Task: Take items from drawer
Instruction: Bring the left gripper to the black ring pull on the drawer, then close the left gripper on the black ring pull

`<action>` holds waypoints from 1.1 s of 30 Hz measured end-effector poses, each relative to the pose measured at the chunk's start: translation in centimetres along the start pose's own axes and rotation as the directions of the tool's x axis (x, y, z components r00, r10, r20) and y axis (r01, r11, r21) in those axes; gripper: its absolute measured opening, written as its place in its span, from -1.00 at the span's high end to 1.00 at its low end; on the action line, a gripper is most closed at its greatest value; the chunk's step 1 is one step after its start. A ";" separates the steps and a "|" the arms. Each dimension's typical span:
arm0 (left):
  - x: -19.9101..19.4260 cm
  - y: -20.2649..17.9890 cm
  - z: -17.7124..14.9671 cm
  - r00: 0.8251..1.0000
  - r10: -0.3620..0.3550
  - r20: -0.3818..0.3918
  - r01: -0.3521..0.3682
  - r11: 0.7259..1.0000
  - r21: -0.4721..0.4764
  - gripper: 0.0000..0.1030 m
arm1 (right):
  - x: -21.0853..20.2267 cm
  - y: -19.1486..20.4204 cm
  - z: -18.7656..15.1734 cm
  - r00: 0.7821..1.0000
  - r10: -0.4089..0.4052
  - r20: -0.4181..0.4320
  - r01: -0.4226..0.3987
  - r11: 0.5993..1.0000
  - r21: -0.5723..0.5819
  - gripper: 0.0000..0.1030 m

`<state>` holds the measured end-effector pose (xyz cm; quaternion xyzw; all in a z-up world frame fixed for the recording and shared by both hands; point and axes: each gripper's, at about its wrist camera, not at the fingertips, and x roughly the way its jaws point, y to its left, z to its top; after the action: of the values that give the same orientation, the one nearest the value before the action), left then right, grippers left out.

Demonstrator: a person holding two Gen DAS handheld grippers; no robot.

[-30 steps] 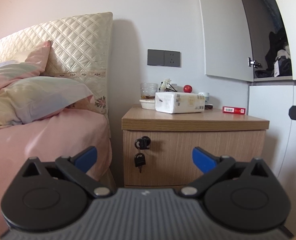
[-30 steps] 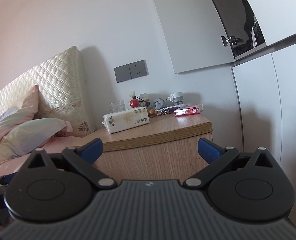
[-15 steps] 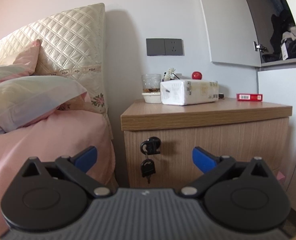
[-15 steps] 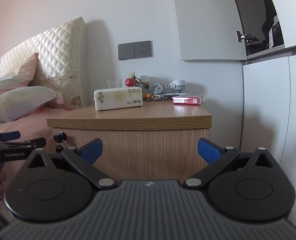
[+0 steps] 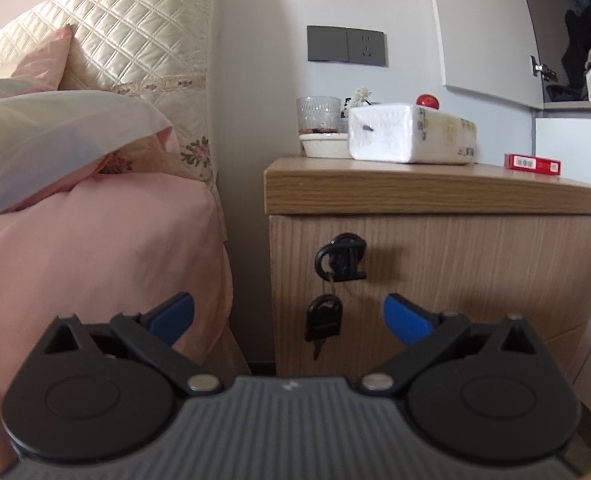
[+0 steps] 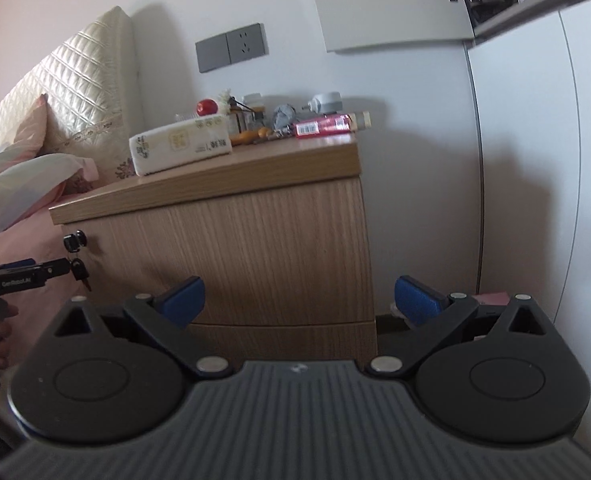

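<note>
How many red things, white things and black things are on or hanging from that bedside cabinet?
Red: 2, the ball and the flat box.
White: 2, the tissue pack and the small dish.
Black: 2, the key in the lock and the key dangling below it.
Total: 6.

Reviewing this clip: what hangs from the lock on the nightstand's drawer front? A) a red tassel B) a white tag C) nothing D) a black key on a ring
D: a black key dangles on a ring from the lock on the drawer front, just ahead of the open left gripper.
</note>
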<state>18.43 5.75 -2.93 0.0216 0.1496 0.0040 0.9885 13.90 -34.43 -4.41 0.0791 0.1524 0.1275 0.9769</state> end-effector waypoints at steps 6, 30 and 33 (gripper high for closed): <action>1.1 -0.3 0.9 0.997 -0.070 0.015 0.070 0.997 0.030 -1.00 | 2.2 -1.5 -0.5 0.998 0.064 -0.001 -0.064 0.996 -0.057 -1.00; 4.1 -0.2 0.8 0.979 -0.199 0.031 0.195 0.976 0.098 -0.83 | 9.3 -5.8 2.1 0.957 0.288 0.044 -0.285 0.956 -0.068 -0.56; 4.2 -0.3 0.8 0.978 -0.206 0.032 0.202 0.974 0.103 -0.80 | 9.1 -6.9 2.2 0.952 0.302 0.050 -0.301 0.953 -0.029 -0.35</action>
<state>22.69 5.50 -3.43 0.0551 0.1301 -0.1056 0.9843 24.56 -38.75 -6.24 0.0944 0.1109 0.2743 0.9505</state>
